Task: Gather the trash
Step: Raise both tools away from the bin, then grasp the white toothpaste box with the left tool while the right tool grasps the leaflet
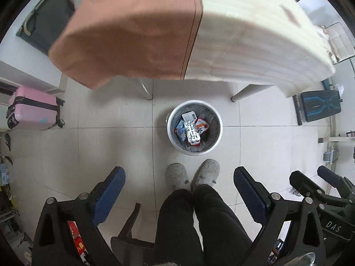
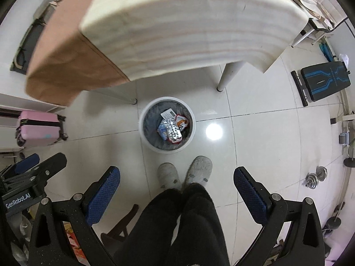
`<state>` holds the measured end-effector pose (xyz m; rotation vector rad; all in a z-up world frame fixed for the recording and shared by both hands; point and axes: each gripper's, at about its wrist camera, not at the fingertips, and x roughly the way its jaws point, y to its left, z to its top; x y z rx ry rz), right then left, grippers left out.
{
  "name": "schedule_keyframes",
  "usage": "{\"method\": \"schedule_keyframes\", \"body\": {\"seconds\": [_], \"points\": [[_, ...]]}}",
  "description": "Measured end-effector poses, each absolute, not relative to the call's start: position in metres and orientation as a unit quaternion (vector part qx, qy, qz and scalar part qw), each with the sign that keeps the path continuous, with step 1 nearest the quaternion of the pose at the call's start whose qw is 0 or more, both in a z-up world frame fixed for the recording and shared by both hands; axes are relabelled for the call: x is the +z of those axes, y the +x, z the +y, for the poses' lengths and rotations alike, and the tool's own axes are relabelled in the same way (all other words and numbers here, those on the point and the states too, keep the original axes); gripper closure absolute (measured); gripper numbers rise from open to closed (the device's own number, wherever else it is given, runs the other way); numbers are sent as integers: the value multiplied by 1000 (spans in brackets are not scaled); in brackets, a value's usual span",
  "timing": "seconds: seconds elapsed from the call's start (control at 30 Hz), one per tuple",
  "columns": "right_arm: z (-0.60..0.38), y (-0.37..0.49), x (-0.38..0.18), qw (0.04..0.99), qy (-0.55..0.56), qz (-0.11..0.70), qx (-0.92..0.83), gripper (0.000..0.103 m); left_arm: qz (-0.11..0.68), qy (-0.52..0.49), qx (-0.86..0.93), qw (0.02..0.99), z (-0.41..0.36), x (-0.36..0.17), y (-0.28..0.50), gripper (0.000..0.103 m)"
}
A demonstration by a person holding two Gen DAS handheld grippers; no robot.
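Where the trash lies is plain enough: it sits inside the white waste bin on the tiled floor, just in front of the cloth-draped surface and near its legs. On top is a silver blister pack, long axis running from the far rim toward the person's slippers, tilted a little off that line. Under and beside it: a white card with print, a red-and-white packet, a blue-and-white carton. Grey liner shows round the inside wall.

Left gripper spread wide, blue pads well apart, nothing between them. Right gripper likewise spread and empty (each shows at the edge of the other's view, side by side). Both hang high over the floor, pointing down past the person's dark trouser legs.

Judgement: a between-items pause, or the tail of the job. No loose trash is visible on the floor or the cloth. Next move calls for looking elsewhere, most likely the surface top, which is largely out of sight here, then carrying any find back over the bin's mouth.

Outward: pink suitcase off to the left, blue-striped bench to the right, dumbbell nearer.
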<state>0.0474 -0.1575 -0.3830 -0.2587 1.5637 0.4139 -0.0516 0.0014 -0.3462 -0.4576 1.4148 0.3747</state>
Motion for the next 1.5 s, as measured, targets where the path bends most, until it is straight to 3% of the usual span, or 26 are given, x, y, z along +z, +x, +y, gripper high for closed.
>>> {"method": "schedule_keyframes", "body": {"seconds": [0.33,0.67,0.9,1.13,1.37,1.43,1.5], "points": [[-147,59,-284,698,-72,680,212,0,597,-199,188,754,18,-258,-33,3],[-116,185,-224,739,-52,638,211,0,541,-210,229,781,69,-202,82,3],[-109,347,-252,743,-36,643,184,0,546,-258,248,758,100,-209,225,3],[-105,523,-317,722,-13,677,142,0,565,-409,235,677,130,-272,391,4],[-100,625,-363,708,-9,695,123,0,549,-536,242,594,154,-336,497,5],[-100,646,-370,702,4,699,132,0,558,-532,254,583,159,-347,512,29],[-95,661,-372,698,4,702,146,0,568,-501,254,601,161,-345,517,34]]}}
